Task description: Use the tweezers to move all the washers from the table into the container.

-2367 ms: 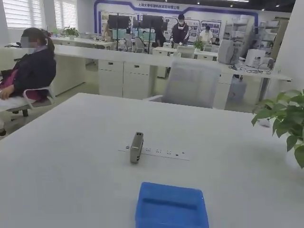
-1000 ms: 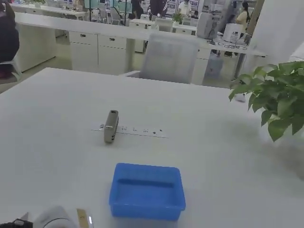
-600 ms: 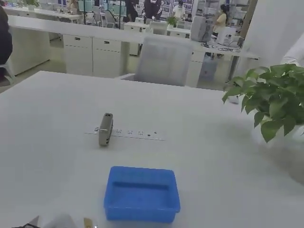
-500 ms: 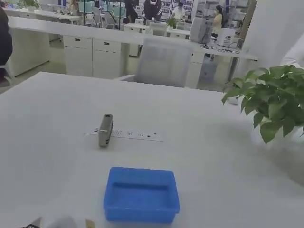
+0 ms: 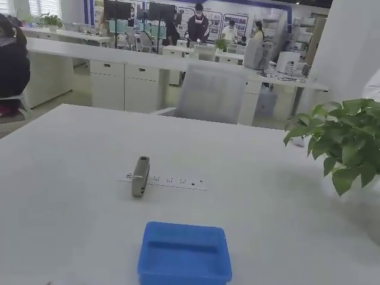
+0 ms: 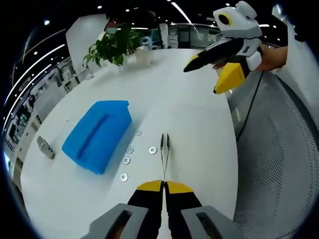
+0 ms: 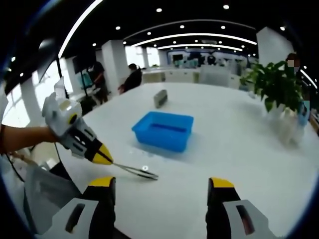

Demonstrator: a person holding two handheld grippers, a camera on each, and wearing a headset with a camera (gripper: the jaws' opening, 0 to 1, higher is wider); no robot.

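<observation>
Left gripper view: left tool (image 6: 163, 185) tight on tweezers (image 6: 164, 149) beside washers (image 6: 152, 150); right tool (image 7: 161, 183) spread.

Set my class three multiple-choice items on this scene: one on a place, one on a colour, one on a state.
1. Where do the washers lie? A in the container; B on the table beside it; C on a chair.
2. What colour is the container? A blue; B red; C green.
3. How do the right gripper's jaws stand? A shut on a washer; B shut on the container; C open.
Key: B, they lie on the table by its wall; A, its walls are blue; C, a wide gap parts them.
</observation>
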